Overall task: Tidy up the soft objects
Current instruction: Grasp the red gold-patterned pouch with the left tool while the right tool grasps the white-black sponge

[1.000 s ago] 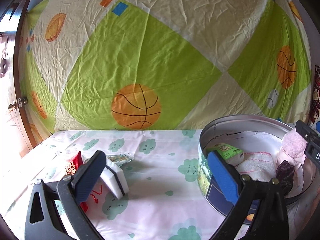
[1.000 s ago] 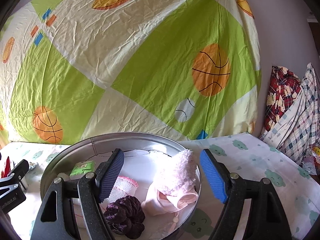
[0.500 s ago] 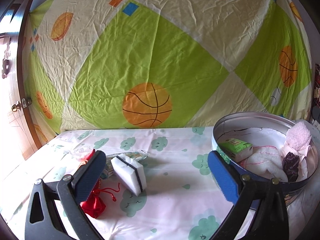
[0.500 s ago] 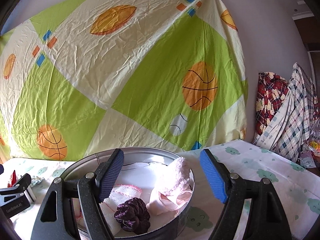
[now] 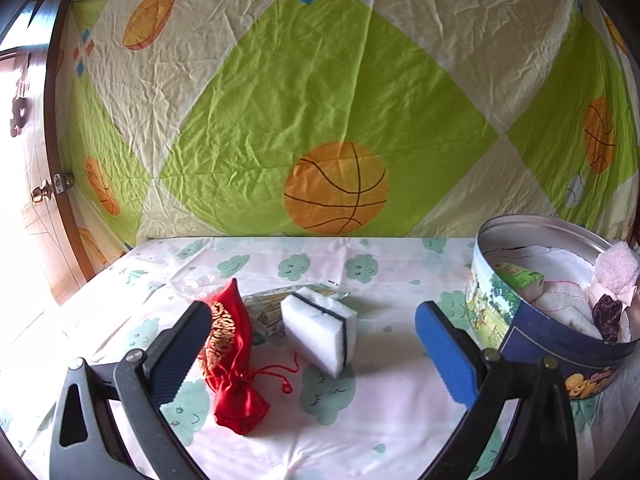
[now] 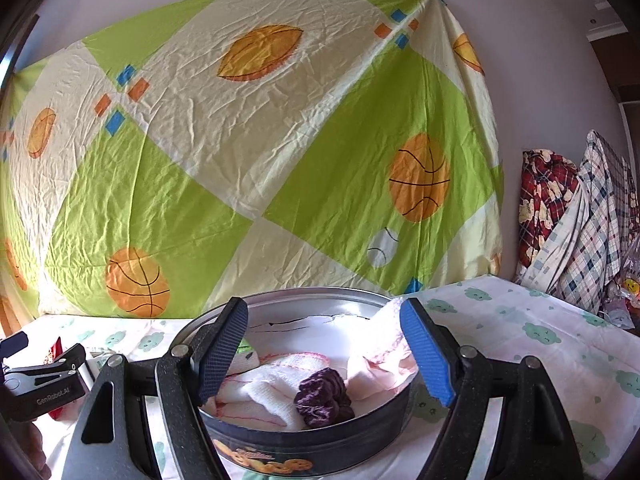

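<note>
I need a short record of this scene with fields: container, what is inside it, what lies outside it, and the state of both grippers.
container: round tin, open
inside: white towel, purple scrunchie, pink plush cloth, green packet
outside: red pouch, white sponge, clear wrapper
left gripper: open, empty
right gripper: open, empty

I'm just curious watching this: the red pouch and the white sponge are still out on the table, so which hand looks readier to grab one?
Probably the left. The left gripper is open around the red pouch and white sponge; the right gripper faces the tin.
</note>
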The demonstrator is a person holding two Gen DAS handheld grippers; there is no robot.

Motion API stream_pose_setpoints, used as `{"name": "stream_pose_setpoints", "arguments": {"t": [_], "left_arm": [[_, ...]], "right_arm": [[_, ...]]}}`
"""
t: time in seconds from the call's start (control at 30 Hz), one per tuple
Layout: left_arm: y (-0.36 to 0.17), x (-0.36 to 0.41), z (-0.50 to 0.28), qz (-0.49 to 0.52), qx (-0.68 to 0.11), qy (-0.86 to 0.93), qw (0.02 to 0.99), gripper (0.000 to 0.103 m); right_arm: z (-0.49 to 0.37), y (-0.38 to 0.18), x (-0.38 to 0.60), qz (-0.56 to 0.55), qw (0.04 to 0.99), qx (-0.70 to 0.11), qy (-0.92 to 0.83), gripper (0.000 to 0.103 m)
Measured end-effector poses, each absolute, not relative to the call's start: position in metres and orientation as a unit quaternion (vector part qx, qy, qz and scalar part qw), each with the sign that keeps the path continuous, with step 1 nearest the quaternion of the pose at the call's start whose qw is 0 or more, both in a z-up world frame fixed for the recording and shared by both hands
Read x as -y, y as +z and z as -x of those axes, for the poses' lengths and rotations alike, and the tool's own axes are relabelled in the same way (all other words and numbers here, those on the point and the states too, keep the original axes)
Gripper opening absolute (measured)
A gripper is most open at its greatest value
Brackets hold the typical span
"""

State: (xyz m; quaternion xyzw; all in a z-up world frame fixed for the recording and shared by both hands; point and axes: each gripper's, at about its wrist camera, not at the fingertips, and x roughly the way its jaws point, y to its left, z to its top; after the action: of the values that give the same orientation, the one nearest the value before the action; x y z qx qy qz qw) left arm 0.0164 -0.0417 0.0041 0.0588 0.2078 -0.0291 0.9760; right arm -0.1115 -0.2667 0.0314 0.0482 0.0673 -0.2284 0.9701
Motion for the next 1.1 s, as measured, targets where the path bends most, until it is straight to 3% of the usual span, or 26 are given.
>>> {"name": "stream_pose_setpoints", "arguments": {"t": [0.47, 0.87, 1.0, 1.1], "left_arm": [[-0.009, -0.026, -0.058, 0.002, -0.284, 0.036, 0.958, 0.103], [-0.047, -0.053, -0.109, 0.075, -0.417, 0.026, 0.905, 0.102], [-0.05, -0.054, -0.108, 0.085, -0.426, 0.022, 0.901, 0.092], [-0.048, -0.06, -0.103, 0.091, -0.419, 0.014, 0.904, 0.068]], "right_arm": [[0.079, 0.023, 0.183, -0.038, 0.984, -0.1, -0.145, 0.08], [0.063, 0.018, 0.139, -0.018, 0.989, -0.127, -0.069, 0.08], [0.06, 0.015, 0.14, -0.026, 0.988, -0.144, -0.056, 0.08], [0.062, 0.015, 0.138, -0.023, 0.988, -0.142, -0.049, 0.08]]}}
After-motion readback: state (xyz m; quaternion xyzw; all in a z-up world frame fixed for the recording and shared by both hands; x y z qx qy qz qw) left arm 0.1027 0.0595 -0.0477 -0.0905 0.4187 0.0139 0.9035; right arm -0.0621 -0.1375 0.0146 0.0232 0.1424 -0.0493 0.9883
